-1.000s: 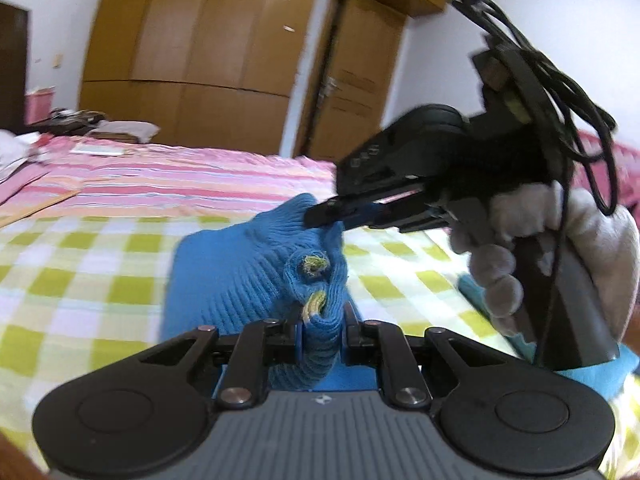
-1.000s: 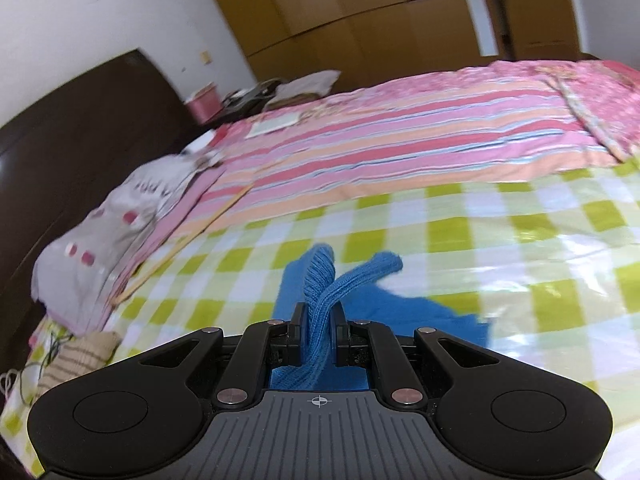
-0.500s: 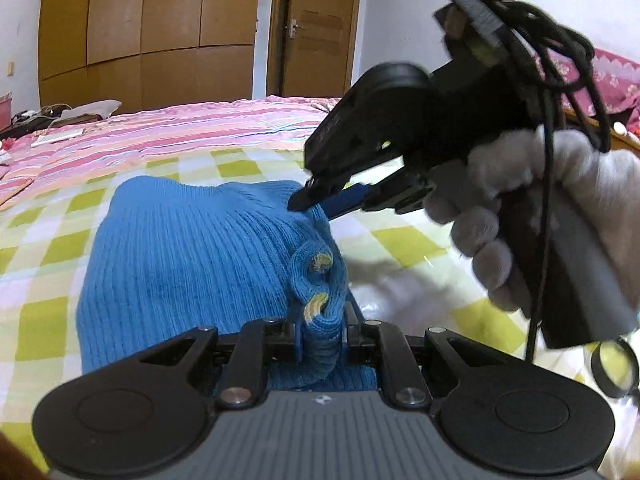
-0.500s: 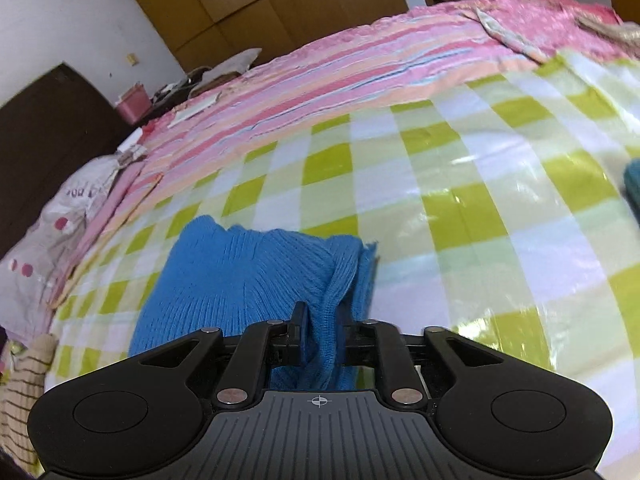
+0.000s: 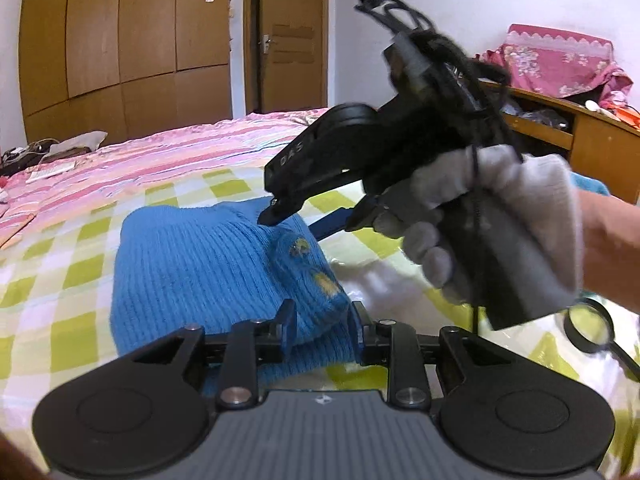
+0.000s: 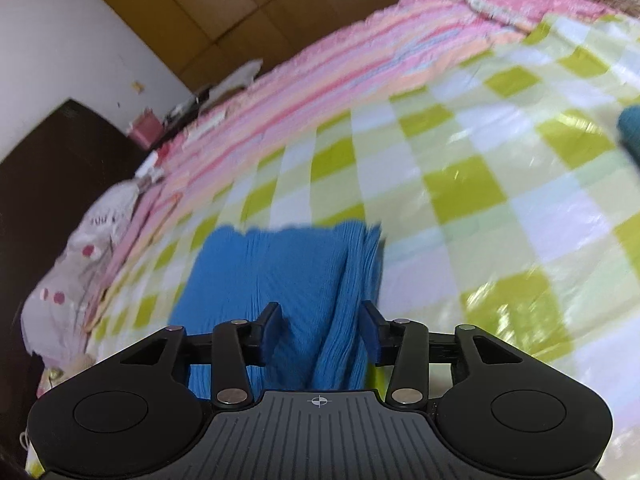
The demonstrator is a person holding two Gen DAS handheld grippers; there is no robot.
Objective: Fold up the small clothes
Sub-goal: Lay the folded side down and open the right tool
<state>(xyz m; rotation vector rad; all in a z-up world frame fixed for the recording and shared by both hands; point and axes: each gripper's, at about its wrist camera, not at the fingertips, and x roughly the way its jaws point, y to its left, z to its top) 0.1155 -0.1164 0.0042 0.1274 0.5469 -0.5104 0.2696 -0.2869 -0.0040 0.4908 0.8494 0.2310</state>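
Folding looks well along from where I sit: the blue knitted garment [image 5: 192, 264] lies on the green-checked sheet [image 5: 56, 280] as a compact doubled slab, with one layered edge stacked on the side nearest the right gripper [image 6: 320, 330], and I judge that the fold has just been laid down and only the release, a smoothing of the bunched corner and perhaps one more fold are left. My right gripper's jaws have just been opening and now stand apart, a raised ridge of the garment between them but neither pad pressing on it. My left gripper [image 5: 320, 320] has also just been opening; its jaws stand a little apart around the bunched corner of the garment with the yellow-marked cuffs, and the cloth seems to fill the gap, though I judge the grip already slack. Both tools point forward and downward at the garment from its near edge. In the left wrist view the gloved hand [image 5: 492, 232] holds the right tool above the far corner of the garment, tips tilted down onto the knit, cable trailing behind; a magnifying glass [image 5: 592, 328] lies on the sheet beside the garment, under that hand
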